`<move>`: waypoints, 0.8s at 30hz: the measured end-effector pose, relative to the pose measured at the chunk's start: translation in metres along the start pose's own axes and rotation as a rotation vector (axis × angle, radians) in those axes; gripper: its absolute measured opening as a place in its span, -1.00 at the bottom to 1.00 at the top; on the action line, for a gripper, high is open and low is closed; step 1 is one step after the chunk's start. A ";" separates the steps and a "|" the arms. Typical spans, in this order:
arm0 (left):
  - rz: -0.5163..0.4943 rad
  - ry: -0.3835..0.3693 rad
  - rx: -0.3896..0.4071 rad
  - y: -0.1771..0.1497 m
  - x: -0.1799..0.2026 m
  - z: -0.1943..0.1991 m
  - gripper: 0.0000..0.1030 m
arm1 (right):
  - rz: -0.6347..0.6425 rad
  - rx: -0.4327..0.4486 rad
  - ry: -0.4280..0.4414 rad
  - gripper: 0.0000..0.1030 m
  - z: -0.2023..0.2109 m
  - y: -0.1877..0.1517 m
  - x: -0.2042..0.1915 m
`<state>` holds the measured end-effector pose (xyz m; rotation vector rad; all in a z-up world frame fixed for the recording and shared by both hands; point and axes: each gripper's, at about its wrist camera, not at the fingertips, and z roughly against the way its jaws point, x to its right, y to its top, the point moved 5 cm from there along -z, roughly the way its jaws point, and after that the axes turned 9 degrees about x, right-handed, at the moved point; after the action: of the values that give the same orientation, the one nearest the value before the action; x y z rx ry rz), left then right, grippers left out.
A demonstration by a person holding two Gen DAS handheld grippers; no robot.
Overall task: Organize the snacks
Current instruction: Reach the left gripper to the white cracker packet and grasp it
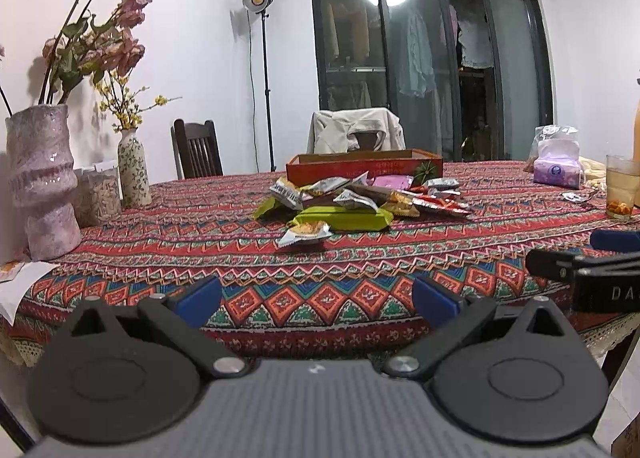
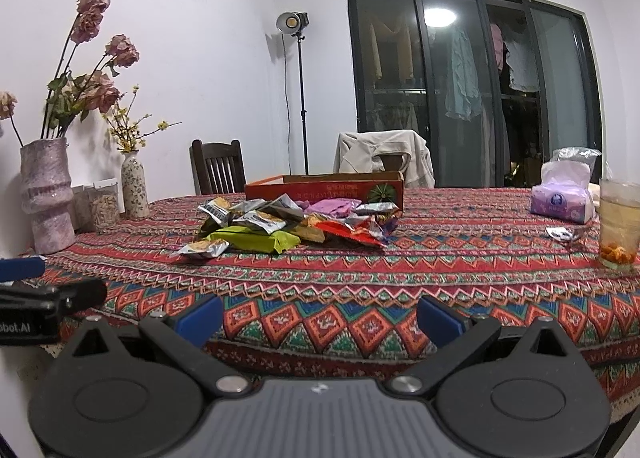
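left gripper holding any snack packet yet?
No, the left gripper is open and empty above the near edge of the patterned red tablecloth, well short of the pile of foil and green snack packets.

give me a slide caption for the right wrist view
Open right gripper at the edge of the patterned tablecloth, facing a pile of snack packets before a red box.
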<state>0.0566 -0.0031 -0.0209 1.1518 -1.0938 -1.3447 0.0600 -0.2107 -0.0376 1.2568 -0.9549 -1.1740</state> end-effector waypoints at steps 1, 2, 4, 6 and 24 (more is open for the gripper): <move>0.001 0.001 -0.008 -0.001 -0.001 -0.002 1.00 | 0.003 0.003 0.001 1.00 -0.002 0.001 0.000; 0.003 0.002 -0.015 -0.001 -0.001 -0.005 1.00 | 0.005 0.004 0.002 1.00 -0.004 0.001 0.000; 0.011 0.001 -0.033 -0.003 -0.003 -0.013 1.00 | 0.010 -0.001 0.006 1.00 -0.011 0.002 0.001; 0.019 0.007 -0.053 -0.004 -0.005 -0.023 1.00 | 0.011 -0.009 0.007 1.00 -0.020 0.002 0.003; 0.093 0.009 -0.185 0.031 -0.025 -0.189 0.90 | -0.011 0.028 -0.035 1.00 -0.124 0.051 0.035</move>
<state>0.2484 0.0150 -0.0139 0.9594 -0.9821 -1.3370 0.1932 -0.2244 -0.0028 1.2686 -0.9939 -1.1980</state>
